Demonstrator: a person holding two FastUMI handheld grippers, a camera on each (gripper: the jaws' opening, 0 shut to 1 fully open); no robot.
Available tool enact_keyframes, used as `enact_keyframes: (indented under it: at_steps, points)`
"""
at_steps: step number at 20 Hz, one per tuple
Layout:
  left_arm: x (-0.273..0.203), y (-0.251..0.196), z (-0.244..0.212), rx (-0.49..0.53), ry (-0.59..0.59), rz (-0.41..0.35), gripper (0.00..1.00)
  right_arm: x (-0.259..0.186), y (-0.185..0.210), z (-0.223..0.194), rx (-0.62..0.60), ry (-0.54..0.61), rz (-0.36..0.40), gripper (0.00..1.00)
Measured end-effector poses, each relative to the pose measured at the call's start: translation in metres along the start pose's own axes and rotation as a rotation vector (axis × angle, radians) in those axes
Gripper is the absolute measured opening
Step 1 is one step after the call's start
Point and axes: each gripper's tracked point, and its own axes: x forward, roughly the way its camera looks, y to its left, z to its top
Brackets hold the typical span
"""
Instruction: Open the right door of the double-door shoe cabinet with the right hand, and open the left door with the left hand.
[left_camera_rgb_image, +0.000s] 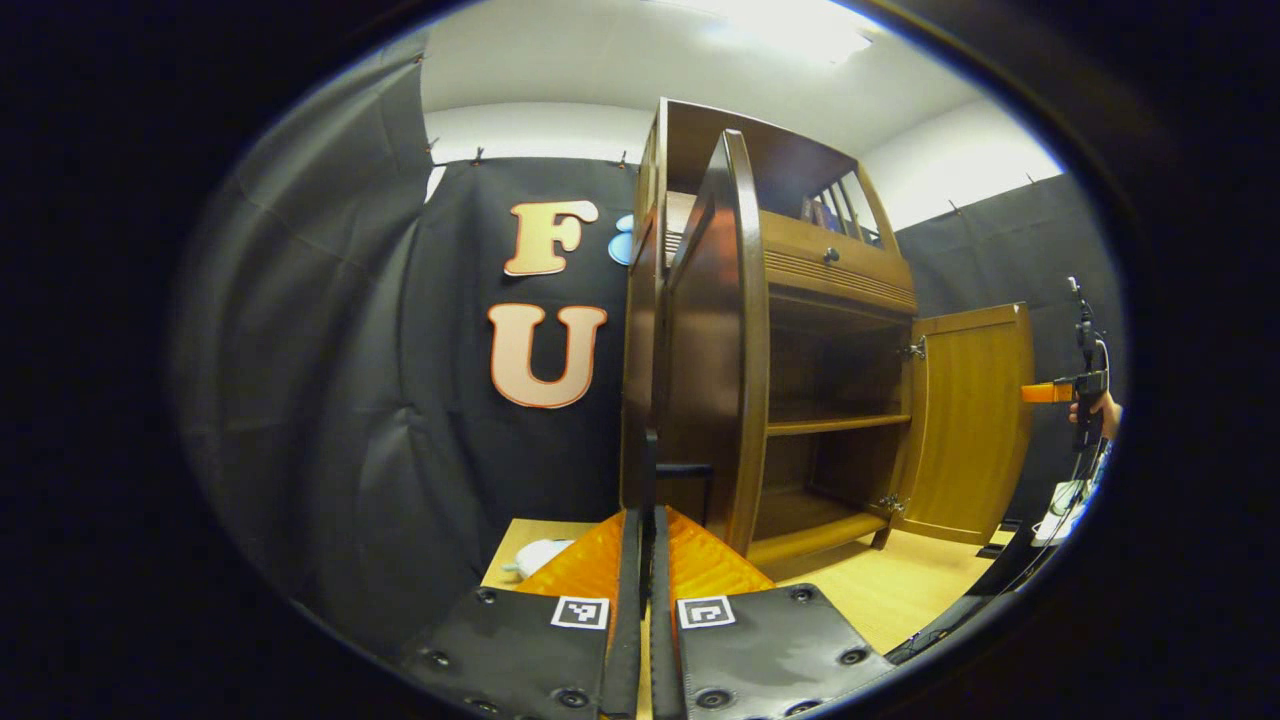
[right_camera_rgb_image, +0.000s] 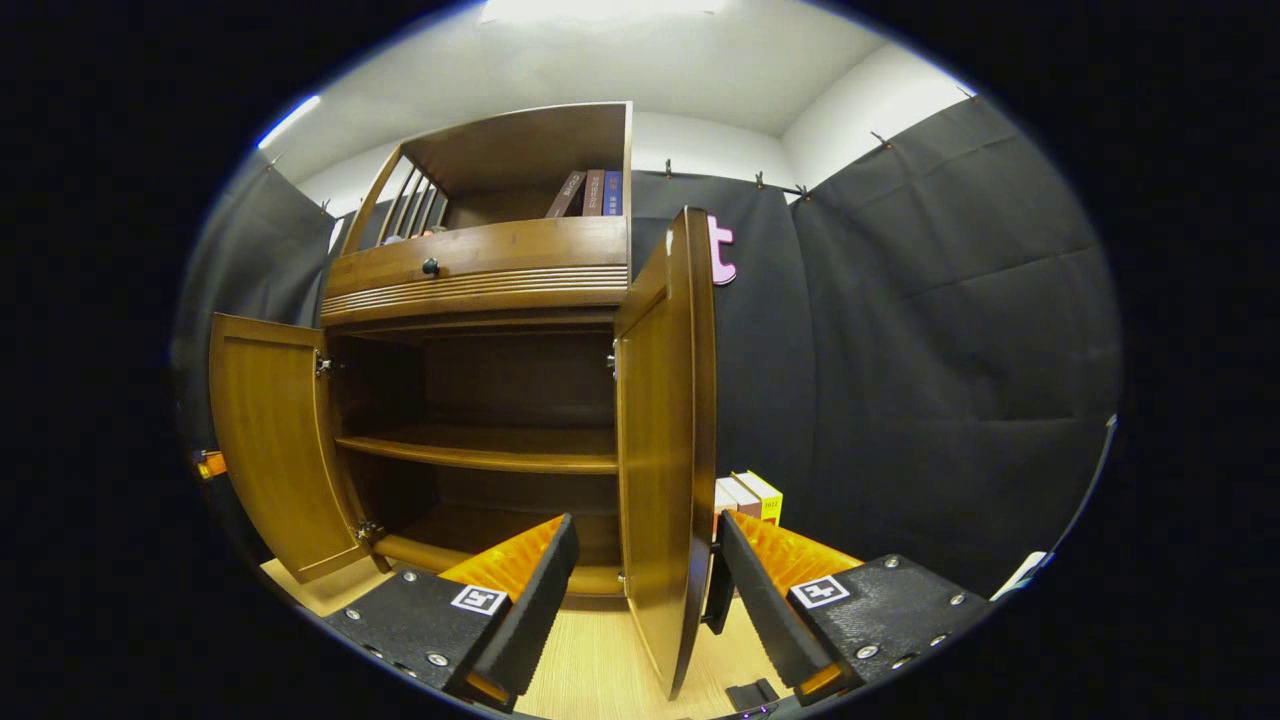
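Observation:
Both doors of the brown wooden shoe cabinet (left_camera_rgb_image: 830, 290) stand open. In the left gripper view the left door (left_camera_rgb_image: 715, 350) is edge-on just ahead, and my left gripper (left_camera_rgb_image: 645, 515) is shut on its dark handle (left_camera_rgb_image: 683, 468). The right door (left_camera_rgb_image: 970, 420) is swung out beyond it, with my right gripper (left_camera_rgb_image: 1085, 385) and a hand behind. In the right gripper view my right gripper (right_camera_rgb_image: 648, 528) is open, one finger on each side of the right door (right_camera_rgb_image: 660, 420). That door's dark handle (right_camera_rgb_image: 712, 590) lies beside the right finger. The left door (right_camera_rgb_image: 275, 440) hangs wide open.
Inside, bare shelves (right_camera_rgb_image: 480, 450) show, with a drawer and knob (right_camera_rgb_image: 430, 266) above and books (right_camera_rgb_image: 590, 192) on top. Small boxes (right_camera_rgb_image: 750, 495) stand right of the cabinet. A white object (left_camera_rgb_image: 540, 555) lies on the wooden floor (left_camera_rgb_image: 900, 590). Black cloth walls surround the booth.

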Motion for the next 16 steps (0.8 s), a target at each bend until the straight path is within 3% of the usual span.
enact_keyframes:
  at_steps: [1,2,4,5,6,9,10,11,16]
  points:
    - [-0.011,0.0,0.008,0.006,-0.012,0.04,0.11,0.0,0.0,0.002,0.0,-0.003,0.003,0.91]
    - [-0.022,0.002,0.019,0.032,-0.028,0.095,0.12,0.0,-0.001,0.001,-0.004,0.003,0.002,0.88]
    - [-0.04,-0.008,0.039,0.054,-0.053,0.18,0.11,0.0,-0.005,-0.002,-0.018,0.012,0.0,0.94]
    - [-0.04,-0.023,0.052,0.058,-0.07,0.203,0.1,0.001,-0.006,-0.003,-0.02,0.014,0.0,0.88]
    - [-0.038,-0.036,0.057,0.054,-0.071,0.223,0.11,0.001,-0.006,-0.003,-0.017,0.01,0.001,0.88]
    - [-0.018,-0.088,0.053,-0.016,-0.056,0.198,0.11,0.001,-0.008,-0.01,0.0,0.008,0.004,0.94]
    - [-0.009,-0.098,0.05,-0.04,-0.051,0.197,0.11,0.002,-0.008,-0.013,-0.006,0.012,0.004,0.88]
    - [-0.001,-0.107,0.046,-0.057,-0.049,0.201,0.11,0.002,-0.008,-0.015,-0.012,0.01,0.003,0.88]
    - [0.031,-0.124,0.035,-0.02,-0.041,0.271,0.11,0.005,-0.001,-0.023,0.005,-0.017,0.023,0.91]
